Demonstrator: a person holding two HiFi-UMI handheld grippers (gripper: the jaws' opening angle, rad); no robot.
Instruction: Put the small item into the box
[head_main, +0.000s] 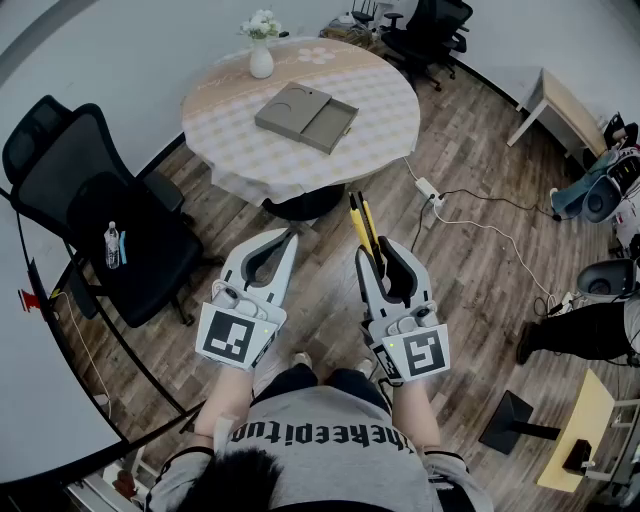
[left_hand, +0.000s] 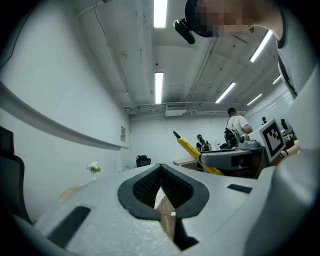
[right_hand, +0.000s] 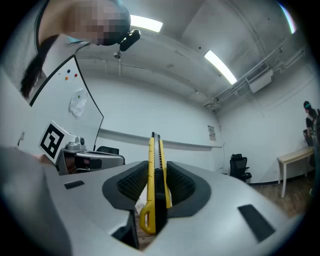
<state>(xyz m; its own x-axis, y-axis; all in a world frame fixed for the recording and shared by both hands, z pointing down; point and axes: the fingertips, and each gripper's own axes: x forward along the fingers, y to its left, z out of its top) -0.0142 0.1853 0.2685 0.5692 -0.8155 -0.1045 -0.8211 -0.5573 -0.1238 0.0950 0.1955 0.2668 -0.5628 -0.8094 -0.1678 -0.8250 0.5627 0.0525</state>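
Note:
A flat tan box (head_main: 305, 115) lies on the round table (head_main: 390, 110) at the far centre of the head view. My right gripper (head_main: 385, 255) is held above the wooden floor, well short of the table, shut on a yellow utility knife (head_main: 362, 225) that sticks out forward past the jaws. The right gripper view shows the knife (right_hand: 151, 190) clamped upright between the dark pads (right_hand: 180, 182). My left gripper (head_main: 288, 237) hangs beside it at the left, shut with nothing in it; its jaw tips meet (left_hand: 161, 172). The knife (left_hand: 192, 150) also shows in the left gripper view.
A white vase of flowers (head_main: 261, 50) stands at the table's far edge. A black office chair (head_main: 110, 220) with a water bottle (head_main: 112, 245) on its seat is at the left. A power strip and cables (head_main: 430, 190) lie on the floor right of the table. Desks stand at the right.

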